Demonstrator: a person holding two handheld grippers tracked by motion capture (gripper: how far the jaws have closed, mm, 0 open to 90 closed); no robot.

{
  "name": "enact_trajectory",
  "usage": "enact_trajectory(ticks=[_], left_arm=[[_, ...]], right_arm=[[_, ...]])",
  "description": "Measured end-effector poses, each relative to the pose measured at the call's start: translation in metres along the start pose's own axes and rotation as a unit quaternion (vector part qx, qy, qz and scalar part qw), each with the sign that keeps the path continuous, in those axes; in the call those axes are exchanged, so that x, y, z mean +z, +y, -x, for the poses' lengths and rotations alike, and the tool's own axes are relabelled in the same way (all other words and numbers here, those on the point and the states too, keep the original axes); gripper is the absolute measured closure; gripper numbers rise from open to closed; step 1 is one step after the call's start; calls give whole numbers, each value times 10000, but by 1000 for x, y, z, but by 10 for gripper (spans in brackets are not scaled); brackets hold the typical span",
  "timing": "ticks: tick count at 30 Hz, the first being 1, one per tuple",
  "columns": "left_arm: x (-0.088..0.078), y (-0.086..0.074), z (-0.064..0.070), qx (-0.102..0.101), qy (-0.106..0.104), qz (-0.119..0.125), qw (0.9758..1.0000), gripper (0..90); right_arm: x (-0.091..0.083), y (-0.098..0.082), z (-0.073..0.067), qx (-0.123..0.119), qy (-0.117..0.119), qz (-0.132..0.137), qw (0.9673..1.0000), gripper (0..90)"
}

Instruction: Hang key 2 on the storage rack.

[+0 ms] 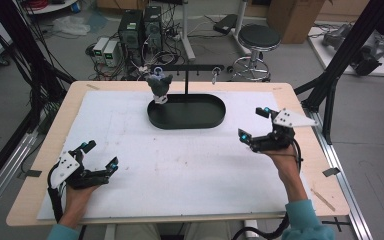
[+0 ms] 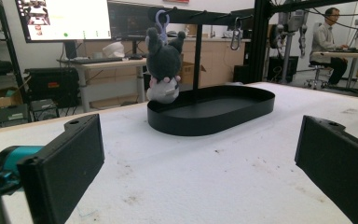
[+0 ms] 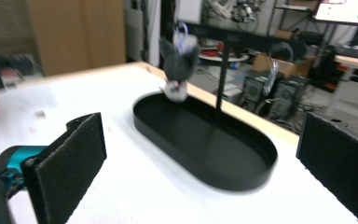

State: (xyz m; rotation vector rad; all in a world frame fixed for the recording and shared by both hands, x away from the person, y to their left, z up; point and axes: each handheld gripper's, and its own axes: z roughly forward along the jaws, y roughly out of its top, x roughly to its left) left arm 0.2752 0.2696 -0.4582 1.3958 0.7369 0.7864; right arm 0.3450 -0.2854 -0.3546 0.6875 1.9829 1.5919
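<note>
From the high view, my left claw (image 1: pixel 99 156) rests at the near left of the tabletop (image 1: pixel 45 145), jaws apart and empty; my right claw (image 1: pixel 254 123) is at the right, jaws also apart and empty. A white mat (image 1: pixel 180 165) covers most of the wooden top. At the far middle sits a black oval tray (image 1: pixel 215 116) with a post and crossbar (image 1: pixel 187 67) rising from it, and a dark plush toy (image 1: pixel 159 86) hangs at the bar's left end, over the tray's left rim. Beyond the far edge are computer towers (image 1: pixel 140 27), tangled cables and a round stool (image 1: pixel 259 37) on a grey floor.

In the left gripper view, the mat shows small dark specks. The plush (image 2: pixel 164 65) hangs by a purple clip (image 2: pixel 161 19); behind are a lit monitor (image 2: pixel 65 18), desks, and a seated person (image 2: pixel 328 37) far right.

In the right gripper view, slightly blurred, the tray (image 3: pixel 242 179) lies between my spread jaws, with the plush (image 3: pixel 178 58) at its far end.
</note>
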Motion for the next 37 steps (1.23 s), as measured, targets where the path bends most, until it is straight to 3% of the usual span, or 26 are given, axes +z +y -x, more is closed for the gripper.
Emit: enact_trajectory(ticks=[5, 8, 12, 15, 20, 27, 35, 37], left_arm=[[0, 0, 0, -6, 8, 15, 10000, 17], [0, 0, 0, -34, 16, 19, 10000, 17], [0, 0, 0, -20, 26, 24, 10000, 17], [-1, 0, 0, -33, 23, 31, 10000, 17], [-1, 0, 0, -5, 22, 56, 10000, 17], [-1, 0, 1, -2, 18, 63, 10000, 17], [-2, -1, 1, 7, 19, 77, 10000, 17], [-2, -1, 1, 36, 36, 91, 9999, 17]], right_arm=[[-13, -34, -11, 191, -247, 273, 9991, 6], [-17, -48, -14, 72, -530, 177, 9984, 6], [-24, -65, -17, 154, -644, 401, 9970, 6], [-29, -80, -14, 362, -750, 575, 9949, 6], [-35, -92, -13, 405, -961, 754, 9917, 6], [-32, -106, -13, 480, -956, 664, 9920, 6], [-31, -108, -12, 558, -944, 610, 9921, 6], [-31, -108, -13, 465, -962, 595, 9925, 6]])
